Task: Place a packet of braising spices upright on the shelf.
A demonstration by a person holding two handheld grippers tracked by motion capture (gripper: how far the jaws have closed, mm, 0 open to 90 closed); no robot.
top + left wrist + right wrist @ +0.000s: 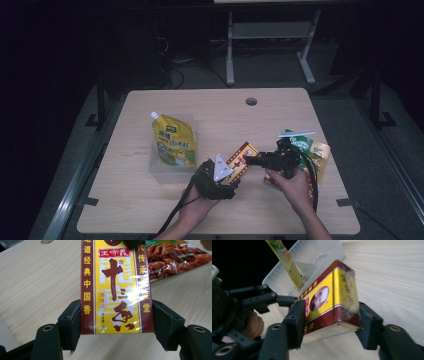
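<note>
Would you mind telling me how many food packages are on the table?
3: a yellow spouted pouch standing in the clear tub at left, a red-and-yellow box at centre, and a snack bag at right. Others may be hidden.

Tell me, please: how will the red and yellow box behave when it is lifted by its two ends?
The red and yellow box probably stays stiff: its edges look straight between the left gripper pads. Its glossy wrap shows glare, so it may slip. It seems light, being a small carton.
</note>
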